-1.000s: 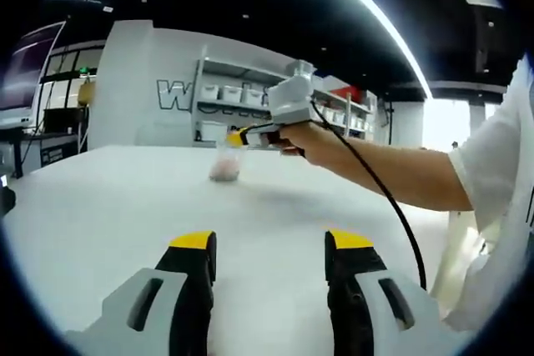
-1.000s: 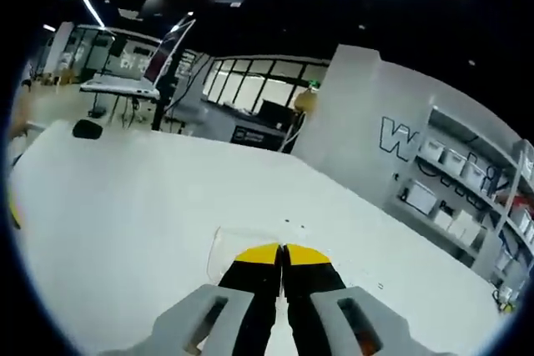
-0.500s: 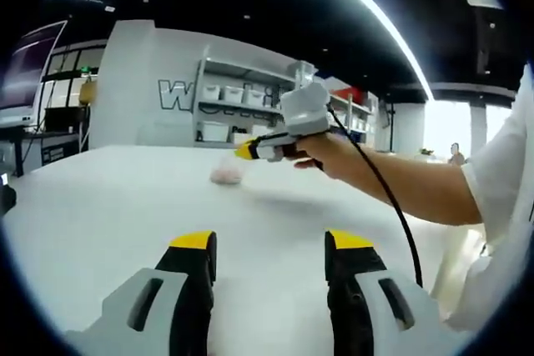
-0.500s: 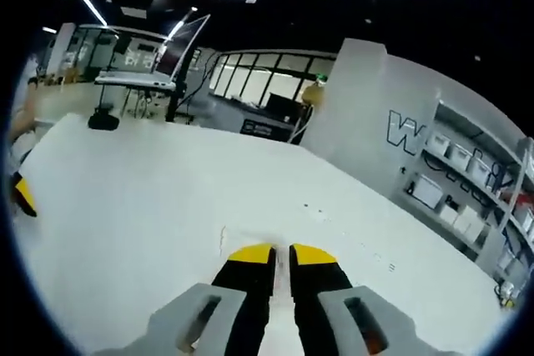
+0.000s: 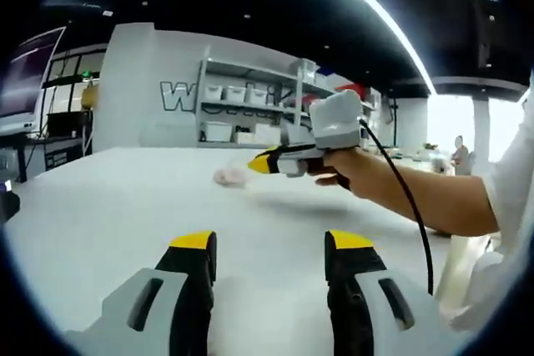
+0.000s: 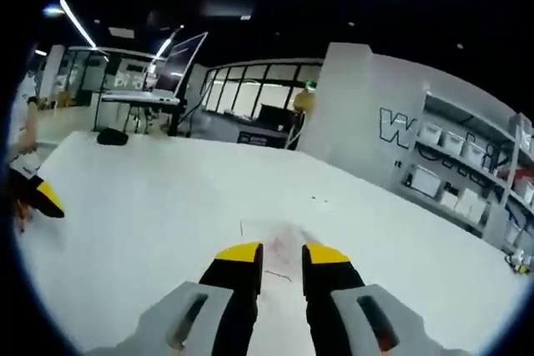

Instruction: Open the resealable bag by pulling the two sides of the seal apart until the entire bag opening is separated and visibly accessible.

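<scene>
Your resealable bag [image 5: 229, 176] lies flat on the white surface [image 5: 100, 214], a small clear pouch with something pinkish inside. In the left gripper view it sits far off at about 12 o'clock from your left claw [image 5: 271, 243], well apart from it across bare surface. That claw hangs with its jaws spread wide and nothing between them.

Your right claw [image 6: 282, 249] is the nearer one by a long way. In the right gripper view the bag [image 6: 271, 243] lies just beyond the yellow tips at 12 o'clock, partly hidden behind them, its thin edge lines running out toward 11 o'clock. The jaws stand parted with a clear gap, and the bag is not pinched. In the left gripper view the right claw [image 5: 260, 162] points toward 9 o'clock, its tip just beside the bag and slightly above the surface.

Which edge carries the seal cannot be made out; the plastic is too clear and small. The seal looks unopened, so you likely need the right claw on one lip first, then bring the left claw across.
</scene>
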Motion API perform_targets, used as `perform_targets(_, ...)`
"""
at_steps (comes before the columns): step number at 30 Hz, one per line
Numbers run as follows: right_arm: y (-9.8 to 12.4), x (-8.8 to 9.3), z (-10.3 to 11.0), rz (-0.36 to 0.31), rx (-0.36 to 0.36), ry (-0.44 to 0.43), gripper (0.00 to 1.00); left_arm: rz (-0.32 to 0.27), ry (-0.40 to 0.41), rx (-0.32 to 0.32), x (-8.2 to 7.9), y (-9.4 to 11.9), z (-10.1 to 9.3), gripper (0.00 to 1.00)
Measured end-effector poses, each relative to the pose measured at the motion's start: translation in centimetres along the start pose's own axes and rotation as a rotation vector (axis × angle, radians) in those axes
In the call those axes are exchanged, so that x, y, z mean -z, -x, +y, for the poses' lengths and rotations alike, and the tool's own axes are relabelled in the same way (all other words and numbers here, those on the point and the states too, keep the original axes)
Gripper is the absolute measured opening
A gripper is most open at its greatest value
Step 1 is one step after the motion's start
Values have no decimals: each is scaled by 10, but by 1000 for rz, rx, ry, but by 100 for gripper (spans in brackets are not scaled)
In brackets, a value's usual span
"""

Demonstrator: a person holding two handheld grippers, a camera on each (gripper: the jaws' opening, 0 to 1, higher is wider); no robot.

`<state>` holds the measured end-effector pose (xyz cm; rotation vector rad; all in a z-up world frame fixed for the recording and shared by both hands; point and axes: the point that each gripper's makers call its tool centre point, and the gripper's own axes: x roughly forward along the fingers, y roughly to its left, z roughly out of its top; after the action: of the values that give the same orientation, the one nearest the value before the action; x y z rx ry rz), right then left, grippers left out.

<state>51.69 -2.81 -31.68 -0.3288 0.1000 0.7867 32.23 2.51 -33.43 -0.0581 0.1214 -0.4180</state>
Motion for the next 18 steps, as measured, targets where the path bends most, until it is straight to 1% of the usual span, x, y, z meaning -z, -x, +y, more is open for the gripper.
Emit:
perform_targets(2,-1,4,0,-12,10,-50,21,2,-1,1,0,-1,0,52)
perform_targets(4,-2,5,-4,-46,37,-118,25,3,1,1,0,-1,1,52)
perform_targets(5,-2,5,-6,-58,47,-141,29,3,2,1,0,-1,1,52)
perform_targets(6,-2,6,-10,-76,68,-184,33,1,2,0,0,-1,1,52)
perform_targets(9,-5,16,-12,-72,86,-243,42,4,1,0,0,-2,1,52)
perform_targets(10,-5,20,-13,-55,97,-254,46,4,0,0,0,-2,1,52)
perform_targets(11,-6,18,-13,-57,100,-244,49,3,-1,-1,0,-3,1,52)
perform_targets(12,-6,15,-14,-73,115,-240,53,3,-1,0,0,-3,1,52)
perform_targets(13,-8,14,-14,-88,123,-238,59,3,-1,0,0,-3,1,52)
perform_targets(14,-10,14,-12,-83,123,-239,64,3,-1,0,-1,-3,2,52)
perform_targets(16,-15,18,-11,-52,133,-241,70,2,1,0,-1,-3,2,52)
perform_targets(18,-18,24,-9,-14,149,-239,73,0,7,-3,-1,-3,2,52)
